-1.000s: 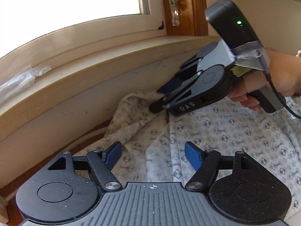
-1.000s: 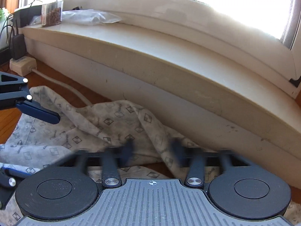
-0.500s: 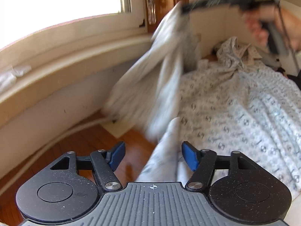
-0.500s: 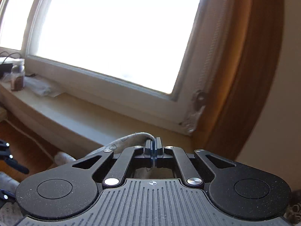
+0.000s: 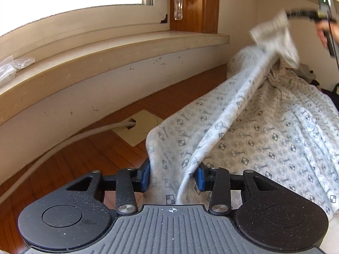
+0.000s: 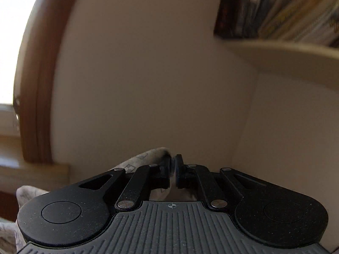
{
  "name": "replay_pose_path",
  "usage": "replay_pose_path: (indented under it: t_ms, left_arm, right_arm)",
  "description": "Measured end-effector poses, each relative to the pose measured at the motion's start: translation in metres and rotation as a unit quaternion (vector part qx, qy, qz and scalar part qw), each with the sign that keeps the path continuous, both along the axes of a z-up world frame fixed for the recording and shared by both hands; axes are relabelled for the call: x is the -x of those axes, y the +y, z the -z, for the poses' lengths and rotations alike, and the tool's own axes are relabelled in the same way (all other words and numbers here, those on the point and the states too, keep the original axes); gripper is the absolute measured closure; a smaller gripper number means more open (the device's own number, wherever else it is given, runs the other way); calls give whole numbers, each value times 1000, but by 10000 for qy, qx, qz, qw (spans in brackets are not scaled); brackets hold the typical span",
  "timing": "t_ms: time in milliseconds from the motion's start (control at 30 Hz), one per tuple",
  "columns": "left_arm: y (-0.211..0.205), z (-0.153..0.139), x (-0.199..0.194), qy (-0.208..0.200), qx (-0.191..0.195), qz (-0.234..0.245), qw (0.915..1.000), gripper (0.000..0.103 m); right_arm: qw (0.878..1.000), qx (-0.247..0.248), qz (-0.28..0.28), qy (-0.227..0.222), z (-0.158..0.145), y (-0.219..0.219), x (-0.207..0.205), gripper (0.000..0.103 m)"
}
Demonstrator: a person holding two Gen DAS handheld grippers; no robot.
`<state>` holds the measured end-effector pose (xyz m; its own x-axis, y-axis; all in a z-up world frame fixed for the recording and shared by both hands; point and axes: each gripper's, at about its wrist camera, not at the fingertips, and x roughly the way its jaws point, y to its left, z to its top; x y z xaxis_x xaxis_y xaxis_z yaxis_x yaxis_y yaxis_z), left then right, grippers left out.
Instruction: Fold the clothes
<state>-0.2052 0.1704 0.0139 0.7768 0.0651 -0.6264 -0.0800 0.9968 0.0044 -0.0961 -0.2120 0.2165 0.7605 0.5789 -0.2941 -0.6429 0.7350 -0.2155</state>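
Note:
A white garment (image 5: 275, 137) printed with small dark squares lies spread on the wooden surface. My left gripper (image 5: 172, 177) sits low at its near edge. Its jaws are closing, and a raised fold of the cloth runs between the blue pads (image 5: 145, 175). Far up at the right, a hand (image 5: 326, 31) holds my right gripper (image 5: 290, 13), blurred, with a corner of the garment (image 5: 273, 33) lifted at its tip. In the right wrist view my right gripper (image 6: 173, 169) has a narrow gap between its jaws, which are opening. Cloth (image 6: 144, 158) drapes beside its left finger.
A deep beige window sill (image 5: 106, 48) runs along the back, with a plastic bag (image 5: 12, 65) on it. A white cable (image 5: 63, 141) leads into a beige plate (image 5: 139, 127) on the wood. More clothes (image 5: 307, 74) are piled at the far right. A bookshelf (image 6: 286, 21) hangs above.
The right gripper took the cloth by the wall, swung it up and to the right, and its jaws have now parted a little. The left jaws have narrowed around the near fold.

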Motion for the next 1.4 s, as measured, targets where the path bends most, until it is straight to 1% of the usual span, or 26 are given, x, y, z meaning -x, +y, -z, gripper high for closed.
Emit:
replay_pose_path:
  t_ms: [33,67,200,233,300,400,500,600,633,667,700,733,767,800,833,867,900,967,1000,1033,1067,1100,1200,1267,1333,1400]
  left_arm:
    - [-1,0,0,0,-29,-23,10000,52]
    - [-1,-1,1,-7,-67,-47,10000,45]
    - [-8,-9,7,-169,-271,-102,9994,38]
    - [-10,-11,8,-210,-306,-109,9993,37]
    - [-12,-14,9,-259,-360,-102,9990,37]
    - [-16,-17,9,-317,-426,-56,9986,37]
    - [-21,-18,11,-351,-473,49,9983,38]
    - [-23,-17,12,-355,-459,126,9982,44]
    - [-23,-17,12,-355,-456,136,9982,48]
    - [-23,-16,12,-350,-441,149,9983,54]
    - [-23,-15,12,-329,-392,170,9985,58]
    - [-22,-14,11,-303,-345,197,9987,68]
    - [-22,-13,11,-281,-316,218,9989,74]
    - [-21,-12,10,-261,-300,230,9989,76]
    - [-21,-11,10,-243,-283,245,9990,80]
    - [-20,-11,10,-231,-269,258,9990,81]
    - [-20,-10,10,-223,-258,254,9991,81]
    - [-20,-10,9,-214,-254,248,9991,81]
    - [-20,-10,9,-210,-252,246,9992,81]
    - [-20,-9,9,-197,-251,249,9992,81]
    - [-19,-9,9,-189,-252,245,9992,81]
    - [-19,-9,8,-177,-242,235,9993,81]
    - [-17,-7,7,-141,-221,205,9994,81]
    - [-16,-6,7,-133,-200,193,9995,81]
    - [-16,-7,7,-136,-190,183,9996,81]
    - [-17,-7,7,-137,-188,179,9996,81]
  right_arm:
    - [9996,191,17,217,13,-2,-9,83]
    - [9987,362,26,359,24,-2,-15,81]
    - [9944,917,6,527,59,1,-20,73]
    - [9938,972,-47,533,63,2,-19,69]
    - [9936,980,-221,523,65,10,-8,65]
    - [9929,967,-522,449,68,21,14,63]
    - [9875,878,-1202,521,76,28,45,60]
    - [9752,990,-1871,643,88,38,71,60]
    - [9710,1067,-2033,665,92,42,79,60]
    - [9665,1148,-2182,706,97,45,85,60]
    - [9629,1214,-2286,765,102,48,91,60]
    - [9604,1263,-2334,847,107,49,94,60]
    - [9578,1312,-2383,928,112,51,98,59]
    - [9551,1348,-2435,1012,116,51,101,58]
    - [9527,1374,-2489,1074,119,50,104,57]
    - [9505,1409,-2539,1106,122,49,106,56]
    - [9491,1464,-2551,1124,125,49,108,52]
    - [9503,1547,-2461,1116,128,46,107,52]
    - [9515,1519,-2416,1150,129,45,104,56]
    - [9528,1459,-2378,1199,127,42,100,74]
    - [9543,1383,-2339,1242,125,39,96,83]
    - [9571,1326,-2265,1231,124,37,93,96]
    - [9740,1218,-1714,837,107,19,81,97]
    - [9854,1296,-989,501,93,2,67,97]
    - [9894,1373,-392,274,85,-15,50,97]
    - [9884,1512,158,58,81,-29,35,97]
